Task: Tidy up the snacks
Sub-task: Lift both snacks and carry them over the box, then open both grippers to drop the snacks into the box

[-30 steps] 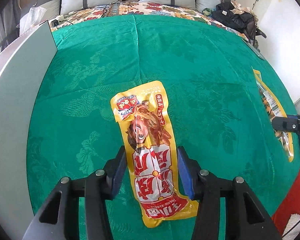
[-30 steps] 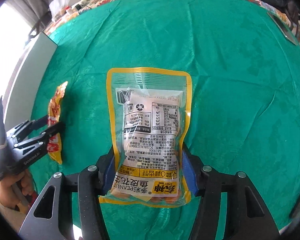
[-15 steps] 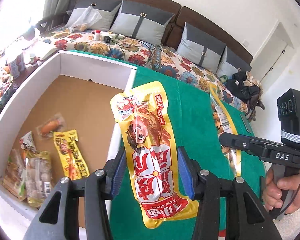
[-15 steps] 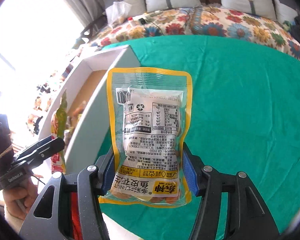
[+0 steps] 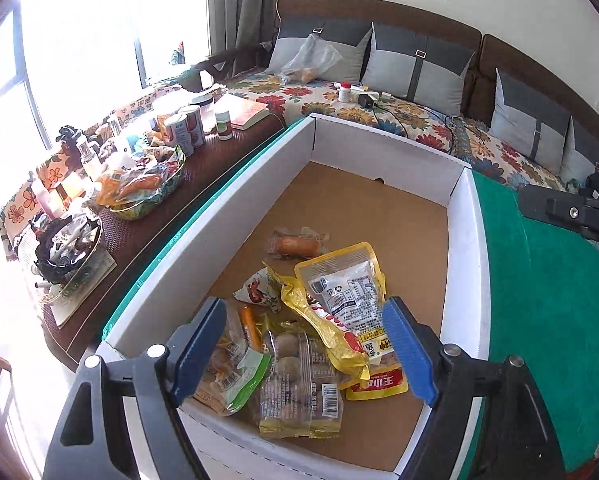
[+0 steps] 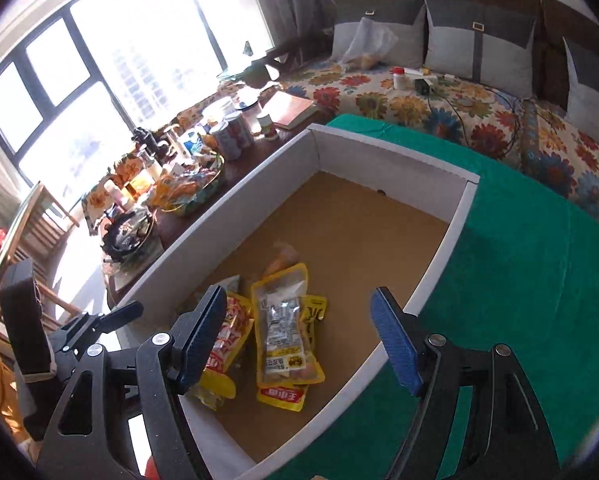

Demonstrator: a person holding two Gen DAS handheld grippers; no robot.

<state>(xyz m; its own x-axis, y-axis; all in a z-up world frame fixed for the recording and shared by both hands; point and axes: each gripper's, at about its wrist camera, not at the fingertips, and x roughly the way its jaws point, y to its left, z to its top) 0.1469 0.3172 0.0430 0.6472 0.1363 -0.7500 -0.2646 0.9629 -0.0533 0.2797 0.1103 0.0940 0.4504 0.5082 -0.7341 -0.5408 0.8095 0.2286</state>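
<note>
A white cardboard box point(image 5: 465, 240) with a brown floor stands on the green tablecloth point(image 5: 547, 300); it also shows in the right wrist view point(image 6: 443, 240). Inside lie several snack packs. The clear yellow-rimmed peanut pack point(image 5: 349, 294) point(image 6: 285, 330) lies on top of the yellow and red snack pack point(image 5: 331, 336) point(image 6: 225, 342). My left gripper point(image 5: 303, 350) is open and empty above the box's near end. My right gripper point(image 6: 299, 338) is open and empty above the box.
A wrapped sausage point(image 5: 297, 245) lies farther in the box. A dark side table point(image 5: 139, 216) with cans, bowls and bottles stands left of the box. A sofa point(image 5: 399, 96) with grey cushions runs behind. The far half of the box floor point(image 6: 351, 216) is bare.
Both grippers have opened and let go of their packs. The peanut pack and the yellow and red pack now lie in the box. Both cameras have swung over the box.
</note>
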